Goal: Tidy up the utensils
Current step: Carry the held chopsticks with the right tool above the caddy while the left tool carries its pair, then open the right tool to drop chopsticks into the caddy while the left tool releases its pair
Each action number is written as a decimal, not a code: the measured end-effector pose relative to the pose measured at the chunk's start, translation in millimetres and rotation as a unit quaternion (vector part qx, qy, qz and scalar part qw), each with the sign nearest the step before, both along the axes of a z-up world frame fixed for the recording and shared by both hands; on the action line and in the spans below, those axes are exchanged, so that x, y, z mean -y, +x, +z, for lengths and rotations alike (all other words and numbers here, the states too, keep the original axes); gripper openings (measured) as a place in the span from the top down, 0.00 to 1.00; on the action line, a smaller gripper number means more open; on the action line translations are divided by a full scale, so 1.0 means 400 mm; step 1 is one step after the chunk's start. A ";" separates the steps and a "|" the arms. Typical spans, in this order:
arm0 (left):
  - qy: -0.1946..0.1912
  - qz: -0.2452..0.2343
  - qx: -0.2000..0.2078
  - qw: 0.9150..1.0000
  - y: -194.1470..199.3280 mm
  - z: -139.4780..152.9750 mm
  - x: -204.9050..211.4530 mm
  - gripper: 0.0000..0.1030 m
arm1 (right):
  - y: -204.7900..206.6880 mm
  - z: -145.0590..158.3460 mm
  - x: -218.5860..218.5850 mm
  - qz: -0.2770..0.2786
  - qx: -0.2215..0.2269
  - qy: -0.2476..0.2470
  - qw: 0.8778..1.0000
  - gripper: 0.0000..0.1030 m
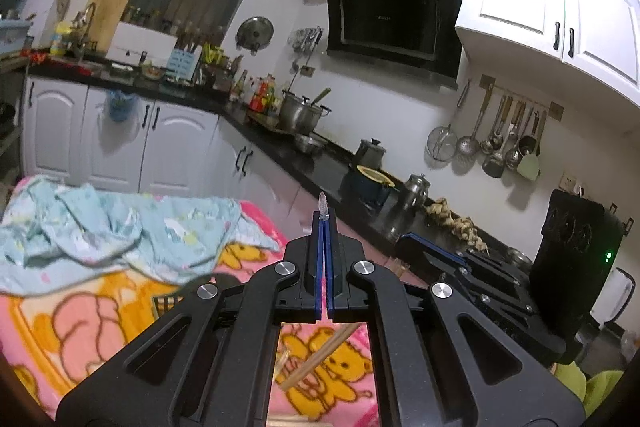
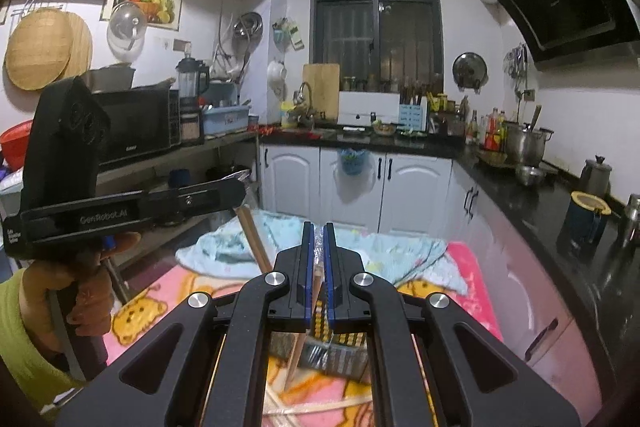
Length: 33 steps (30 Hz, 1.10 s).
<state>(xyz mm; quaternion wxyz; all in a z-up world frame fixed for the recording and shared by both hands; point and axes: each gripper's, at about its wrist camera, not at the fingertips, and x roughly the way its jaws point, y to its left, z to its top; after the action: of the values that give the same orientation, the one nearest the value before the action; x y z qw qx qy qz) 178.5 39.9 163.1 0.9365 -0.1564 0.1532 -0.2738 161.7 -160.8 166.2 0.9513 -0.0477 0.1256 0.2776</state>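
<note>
A: Two hand-held grippers up; what's each got?
B: Left hand-held gripper (image 1: 323, 217) pinches clear wrapping; right hand-held gripper (image 2: 319, 241) is pressed on a chopstick (image 2: 317, 281) over the pink blanket (image 2: 160, 291).
A: Advice?
B: Probably lift evenly, avoiding loose chopsticks (image 2: 320, 409) below.

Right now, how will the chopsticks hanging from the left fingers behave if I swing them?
Likely stiff: the chopsticks hang straight, unbent. Probably light: thin wood. They may swing or slip, being pinched only at the top end, apparently through shiny wrap.
</note>
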 end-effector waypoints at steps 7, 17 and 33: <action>0.006 0.021 0.011 1.000 0.039 0.045 -0.019 1.00 | 0.071 0.054 0.014 -0.012 0.008 0.018 1.000 0.95; 0.002 0.039 0.003 0.999 0.102 0.048 -0.036 1.00 | 0.185 0.062 0.014 -0.042 -0.003 0.023 0.999 0.95; 0.008 0.032 -0.050 0.998 0.181 -0.073 -0.001 1.00 | 0.294 -0.048 0.001 -0.054 -0.061 0.027 0.996 0.95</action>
<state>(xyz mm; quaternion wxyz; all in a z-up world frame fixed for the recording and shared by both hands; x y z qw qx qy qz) 251.1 40.3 133.8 0.9374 -0.1670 0.1968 -0.2339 279.2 -161.2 147.0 0.9565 0.0020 0.1782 0.2311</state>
